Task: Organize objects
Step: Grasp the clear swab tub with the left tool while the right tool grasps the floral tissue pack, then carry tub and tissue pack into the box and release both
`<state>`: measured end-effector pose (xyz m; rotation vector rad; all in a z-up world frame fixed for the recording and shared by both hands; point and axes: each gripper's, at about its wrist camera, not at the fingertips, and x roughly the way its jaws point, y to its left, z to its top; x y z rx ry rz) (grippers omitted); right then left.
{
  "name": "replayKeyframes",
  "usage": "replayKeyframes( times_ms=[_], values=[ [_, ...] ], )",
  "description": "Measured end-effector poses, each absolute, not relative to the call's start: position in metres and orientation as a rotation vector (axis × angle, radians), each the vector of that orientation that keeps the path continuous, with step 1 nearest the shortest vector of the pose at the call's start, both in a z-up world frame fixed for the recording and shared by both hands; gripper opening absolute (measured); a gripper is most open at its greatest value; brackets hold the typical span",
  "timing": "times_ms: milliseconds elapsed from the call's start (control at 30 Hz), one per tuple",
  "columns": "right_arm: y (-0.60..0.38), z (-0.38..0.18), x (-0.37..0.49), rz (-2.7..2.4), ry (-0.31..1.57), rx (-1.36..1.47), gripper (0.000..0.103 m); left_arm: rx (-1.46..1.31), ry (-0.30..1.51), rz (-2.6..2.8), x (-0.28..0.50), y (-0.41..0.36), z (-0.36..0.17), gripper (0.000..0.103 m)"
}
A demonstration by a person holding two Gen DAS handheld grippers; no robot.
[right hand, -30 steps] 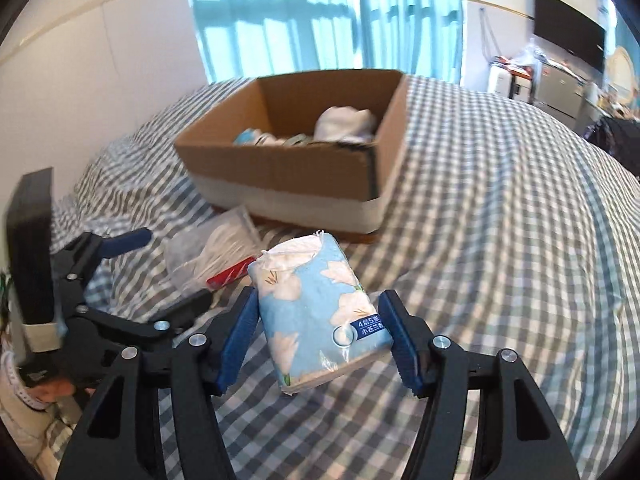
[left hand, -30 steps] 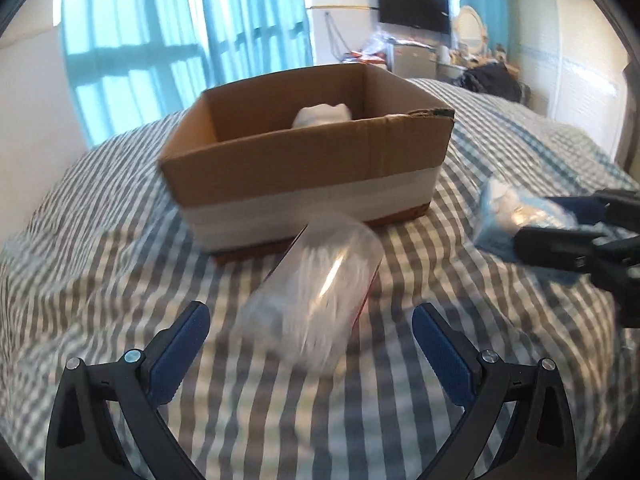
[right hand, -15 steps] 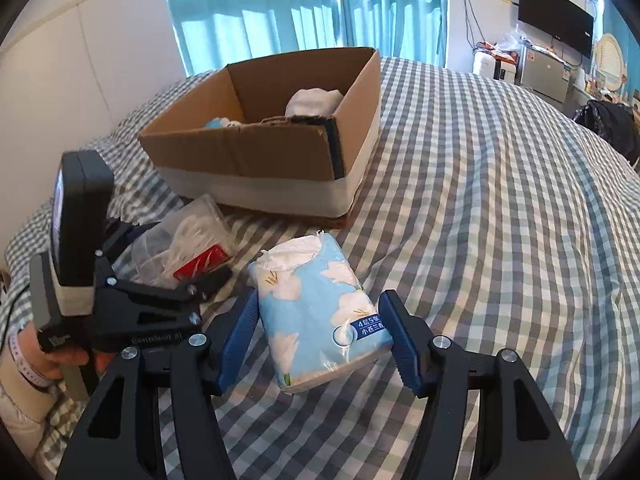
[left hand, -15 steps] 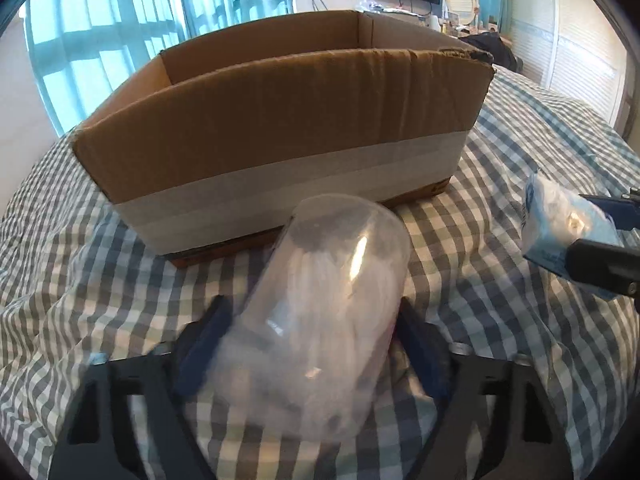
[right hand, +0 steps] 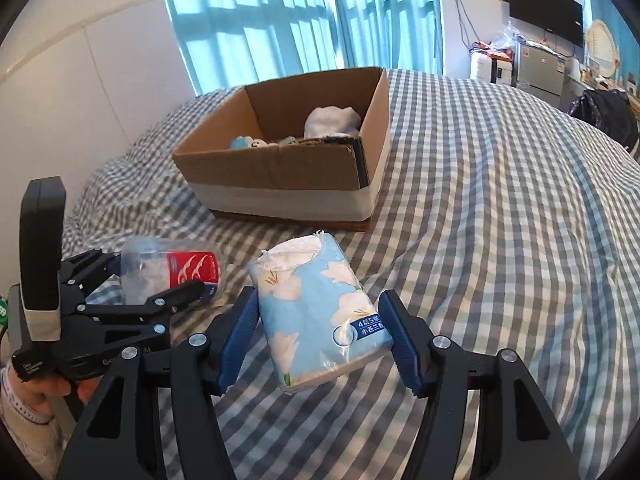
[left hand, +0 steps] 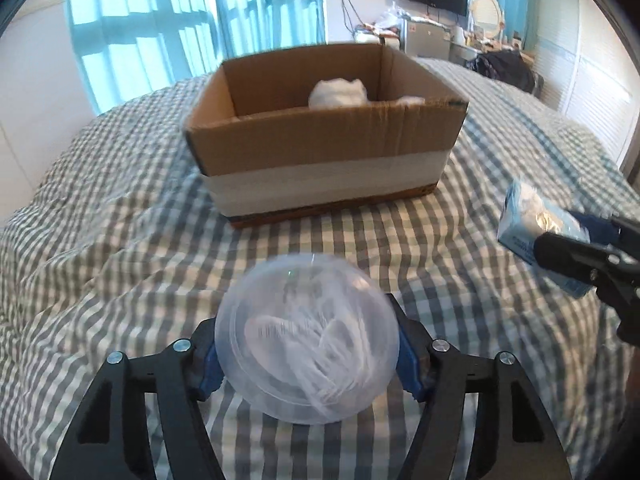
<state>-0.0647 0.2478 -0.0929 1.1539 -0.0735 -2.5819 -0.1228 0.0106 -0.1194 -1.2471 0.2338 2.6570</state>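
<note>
Two things are held in front of the one cardboard box (left hand: 320, 148): a clear plastic tub (left hand: 307, 336), light, stiff and slippery, on which the left gripper (left hand: 308, 354) jaws are closing at its round sides, and a tissue pack (right hand: 320, 312), soft and light, clamped across its width by the half-open right gripper (right hand: 318, 334). Both are best gripped gently at mid-body. A few things are seen inside the box.

Tissue pack (right hand: 320, 312) reads "4层5张" (blue tag)
</note>
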Motion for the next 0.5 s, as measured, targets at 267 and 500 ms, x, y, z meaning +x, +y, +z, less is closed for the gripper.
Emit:
replayKeyframes(
  times_ms=[267, 500],
  values=[
    [0.252, -0.052, -0.035, -2.631, -0.096, 1.081, 0.062, -1.174, 0.167, 2.792, -0.098, 0.002, -0.073, 0.067],
    [0.246, -0.009, -0.017, -2.657, -0.096, 0.967, 0.062, -0.984, 0.123, 2.904, -0.081, -0.007, -0.017, 0.067]
  ],
)
